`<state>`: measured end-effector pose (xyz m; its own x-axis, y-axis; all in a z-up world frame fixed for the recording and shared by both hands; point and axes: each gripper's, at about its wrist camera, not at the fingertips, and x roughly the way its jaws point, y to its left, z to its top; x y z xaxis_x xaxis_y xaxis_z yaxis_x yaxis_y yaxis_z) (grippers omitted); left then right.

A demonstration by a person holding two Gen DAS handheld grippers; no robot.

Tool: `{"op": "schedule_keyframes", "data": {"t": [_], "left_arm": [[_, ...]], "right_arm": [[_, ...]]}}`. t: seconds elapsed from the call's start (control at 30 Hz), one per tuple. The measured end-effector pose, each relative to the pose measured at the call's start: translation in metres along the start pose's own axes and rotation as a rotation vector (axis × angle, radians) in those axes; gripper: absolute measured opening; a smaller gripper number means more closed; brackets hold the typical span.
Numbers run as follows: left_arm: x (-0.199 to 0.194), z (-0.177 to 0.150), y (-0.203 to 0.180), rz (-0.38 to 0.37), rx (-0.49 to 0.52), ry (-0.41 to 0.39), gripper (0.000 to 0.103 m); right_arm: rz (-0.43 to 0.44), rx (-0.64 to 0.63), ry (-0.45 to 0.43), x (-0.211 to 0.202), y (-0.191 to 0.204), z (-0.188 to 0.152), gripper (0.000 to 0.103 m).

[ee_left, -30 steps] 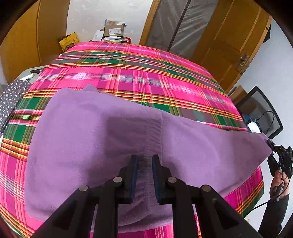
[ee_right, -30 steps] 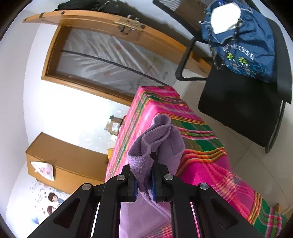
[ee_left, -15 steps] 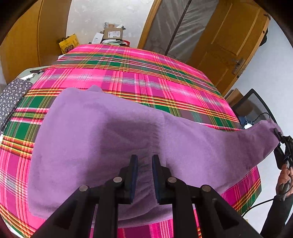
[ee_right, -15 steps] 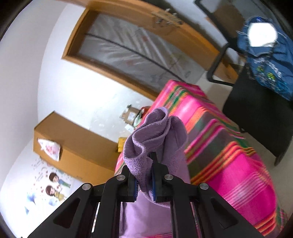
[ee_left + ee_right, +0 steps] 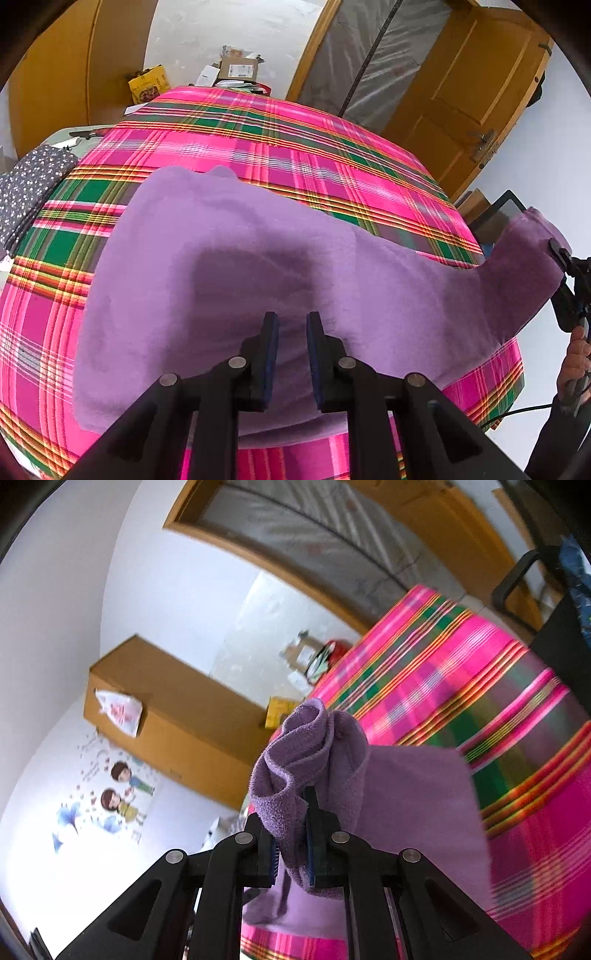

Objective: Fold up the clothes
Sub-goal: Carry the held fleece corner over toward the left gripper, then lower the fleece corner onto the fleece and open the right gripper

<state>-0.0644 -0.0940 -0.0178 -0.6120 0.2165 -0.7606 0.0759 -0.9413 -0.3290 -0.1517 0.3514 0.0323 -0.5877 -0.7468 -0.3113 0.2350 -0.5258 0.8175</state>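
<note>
A purple fleece garment [image 5: 221, 258] lies spread on the table under a pink and green plaid cloth [image 5: 295, 140]. My left gripper [image 5: 292, 332] sits low over its near edge. Its jaws are close together with purple cloth filling the narrow gap. The garment's right end is lifted off the table and held by my right gripper [image 5: 561, 258]. In the right wrist view, my right gripper [image 5: 290, 834] is shut on a bunched fold of the garment [image 5: 314, 746], which curls above the fingertips. The rest of it hangs down toward the table [image 5: 461, 657].
A grey dotted fabric [image 5: 29, 184] lies at the table's left edge. Boxes [image 5: 236, 68] stand on the floor beyond the far edge. A wooden door [image 5: 480, 92] and a black chair [image 5: 524, 576] are to the right. A person's hand [image 5: 572, 362] grips the right tool.
My right gripper has raised the garment's right end higher off the table and swung it inward. My left gripper has stayed over the near edge.
</note>
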Motion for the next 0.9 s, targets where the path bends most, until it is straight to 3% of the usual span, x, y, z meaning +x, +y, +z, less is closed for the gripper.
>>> {"op": "schedule_keyframes", "data": {"t": [0.23, 0.7, 0.8, 0.87, 0.9], "left_arm": [[-0.001, -0.002, 0.014, 0.000, -0.021, 0.001, 0.016], [-0.003, -0.002, 0.030, 0.001, -0.044, 0.000, 0.016], [-0.002, -0.003, 0.031, -0.001, -0.045, 0.000, 0.016], [-0.002, -0.003, 0.031, -0.003, -0.045, 0.000, 0.016], [-0.002, -0.003, 0.032, -0.003, -0.046, 0.000, 0.016]], "right_arm": [[0.005, -0.066, 0.133, 0.053, 0.023, -0.026, 0.011], [-0.148, -0.290, 0.347, 0.147, 0.031, -0.091, 0.014], [-0.166, -0.338, 0.380, 0.159, 0.034, -0.103, 0.020], [-0.178, -0.370, 0.403, 0.167, 0.037, -0.111, 0.040], [-0.185, -0.386, 0.414, 0.171, 0.038, -0.115, 0.043]]}}
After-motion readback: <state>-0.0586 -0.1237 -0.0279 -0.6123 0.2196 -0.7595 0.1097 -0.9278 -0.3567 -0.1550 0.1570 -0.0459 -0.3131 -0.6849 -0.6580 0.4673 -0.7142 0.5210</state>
